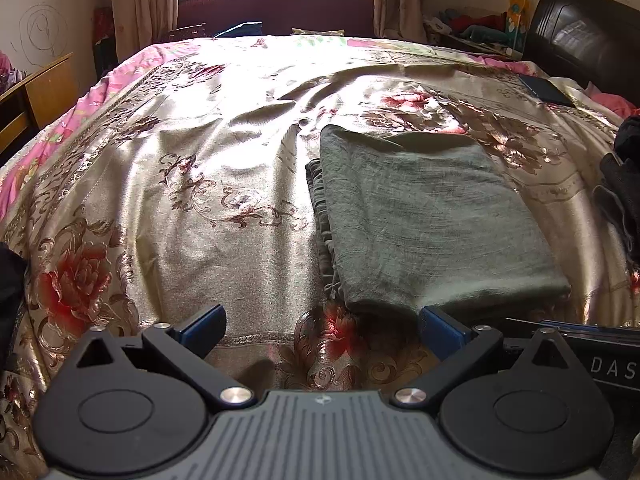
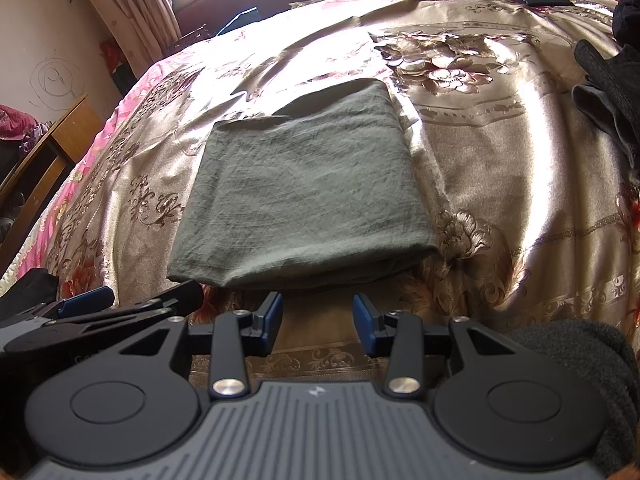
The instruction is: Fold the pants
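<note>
Grey-green cloth: we see the pants (image 2: 304, 184) lying as a compact rectangle on the bed, its near folded edge just ahead of both tools and layered edges showing along its left side in the left wrist view.
Left gripper (image 1: 322, 330): our blue-padded fingers are spread wide and hold nothing, hanging over the bedspread just short of the stack's near left corner.
Right gripper (image 2: 318, 324): parted, though less widely, also empty and centred before the stack's near edge.
Progress: we judge the folding done or nearly so, with perhaps a last tidy or lift left.
Slip risk: the satin bedspread (image 1: 224, 184) looks glossy, so a push on the stack would likely slide it rather than crease it.
Unfolding risk: if we pinched only the top layer, lifting would probably peel the fold open; the uneven left edge suggests loose layers.
Snag risk: the bedspread's ripples beside the stack could get caught in a low pinch.
Surface: soft bed, floral gold and red cover, strong glare.
Room: window with curtains (image 1: 136, 0) behind, wooden desk (image 1: 36, 96) at left, dark headboard (image 1: 584, 28) at right, a dark flat object (image 1: 546, 89) and black clothing (image 2: 612, 92) on the bed's right side.
</note>
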`<state>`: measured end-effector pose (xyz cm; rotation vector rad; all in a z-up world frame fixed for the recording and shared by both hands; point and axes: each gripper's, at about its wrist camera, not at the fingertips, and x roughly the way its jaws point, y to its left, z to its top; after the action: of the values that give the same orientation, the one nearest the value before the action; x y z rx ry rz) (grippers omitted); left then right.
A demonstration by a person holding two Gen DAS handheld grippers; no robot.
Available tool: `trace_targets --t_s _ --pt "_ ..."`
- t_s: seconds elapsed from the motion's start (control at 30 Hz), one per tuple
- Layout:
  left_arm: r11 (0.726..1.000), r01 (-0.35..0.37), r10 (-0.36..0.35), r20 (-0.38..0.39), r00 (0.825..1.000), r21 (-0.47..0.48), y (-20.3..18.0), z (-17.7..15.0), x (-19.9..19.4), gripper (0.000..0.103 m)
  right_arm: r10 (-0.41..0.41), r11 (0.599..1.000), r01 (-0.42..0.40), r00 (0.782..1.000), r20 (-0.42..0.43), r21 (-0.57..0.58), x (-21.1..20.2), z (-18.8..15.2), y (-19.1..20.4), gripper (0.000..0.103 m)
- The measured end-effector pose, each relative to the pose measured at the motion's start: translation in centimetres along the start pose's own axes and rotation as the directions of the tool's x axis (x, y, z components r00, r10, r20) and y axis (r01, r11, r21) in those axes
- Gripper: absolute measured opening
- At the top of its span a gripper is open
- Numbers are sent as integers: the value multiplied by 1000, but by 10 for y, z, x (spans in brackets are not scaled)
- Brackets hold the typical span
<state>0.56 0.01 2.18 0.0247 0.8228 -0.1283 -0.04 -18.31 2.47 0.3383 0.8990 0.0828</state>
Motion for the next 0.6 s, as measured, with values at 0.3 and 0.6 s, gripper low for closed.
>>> trace_targets --t_s 0.3,0.6 --pt "1000 -3 3 0 1000 2 0 -1 0 103 -2 1000 2 1000 -4 -4 1 2 -1 40" --pt "1000 -12 12 5 1000 6 -2 -1 -1 103 -4 1000 4 1000 -5 -6 0 2 -1 40"
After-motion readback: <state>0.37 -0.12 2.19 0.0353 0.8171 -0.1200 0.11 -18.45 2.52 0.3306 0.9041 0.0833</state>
